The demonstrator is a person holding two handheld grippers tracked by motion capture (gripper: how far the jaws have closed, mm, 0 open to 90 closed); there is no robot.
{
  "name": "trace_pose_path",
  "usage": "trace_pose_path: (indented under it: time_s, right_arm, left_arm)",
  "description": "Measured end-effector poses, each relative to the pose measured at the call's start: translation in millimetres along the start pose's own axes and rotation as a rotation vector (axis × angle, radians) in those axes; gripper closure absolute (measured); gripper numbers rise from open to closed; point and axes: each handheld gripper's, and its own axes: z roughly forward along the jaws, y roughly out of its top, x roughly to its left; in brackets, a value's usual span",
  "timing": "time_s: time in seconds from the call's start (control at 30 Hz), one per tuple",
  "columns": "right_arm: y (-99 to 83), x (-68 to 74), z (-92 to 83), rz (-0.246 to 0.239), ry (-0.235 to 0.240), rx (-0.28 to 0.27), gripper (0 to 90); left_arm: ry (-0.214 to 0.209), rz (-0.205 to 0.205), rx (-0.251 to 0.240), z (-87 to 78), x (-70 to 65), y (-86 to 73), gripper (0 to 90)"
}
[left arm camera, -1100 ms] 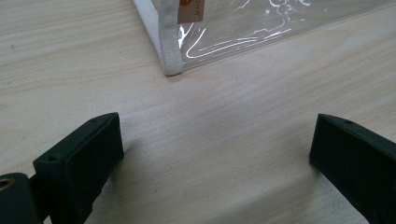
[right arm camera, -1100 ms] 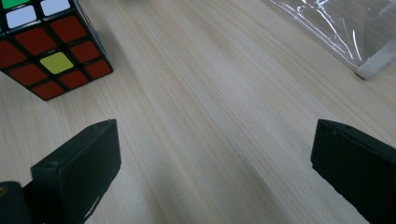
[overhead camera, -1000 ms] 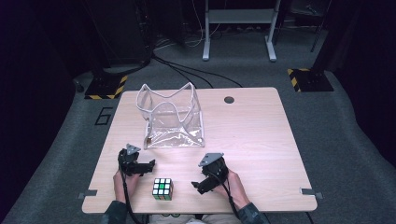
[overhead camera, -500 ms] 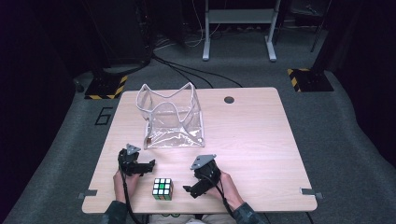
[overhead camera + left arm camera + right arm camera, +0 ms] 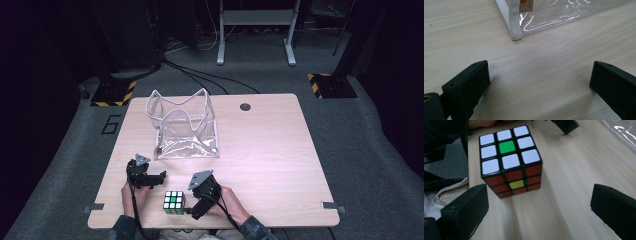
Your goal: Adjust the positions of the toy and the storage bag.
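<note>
Right gripper (image 5: pixel 191 206) gapes beside one cube (image 5: pixel 173 202) — one bag (image 5: pixel 186 127).

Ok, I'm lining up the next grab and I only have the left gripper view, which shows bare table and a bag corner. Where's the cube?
Observer: The cube sits at the near edge of the table, well short of the bag.
Operator: Is anything gripping it?
Observer: No. The right tool is open and aimed at it. The cube lies just ahead of its jaws, untouched.
Operator: Which face is up?
Observer: The white face with a green centre. The red face with a yellow centre is turned toward the right tool.
</note>
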Motion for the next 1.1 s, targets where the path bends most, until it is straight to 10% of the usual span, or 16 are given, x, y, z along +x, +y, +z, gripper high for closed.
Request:
trace_pose_path:
  time_s: [0.5, 1.1]
  right_arm:
    - [10.8, 7.3, 26.6, -0.054, 0.051, 0.023, 3.3]
    - [13.6, 10.1, 42.9, -0.075, 0.038, 0.050, 32.9]
  left_arm:
    - [-0.001, -0.003, 0.002, -0.1, -0.2, -0.1, 2.6]
    - [0.000, -0.001, 0.001, -0.1, 0.0, 0.0, 2.6]
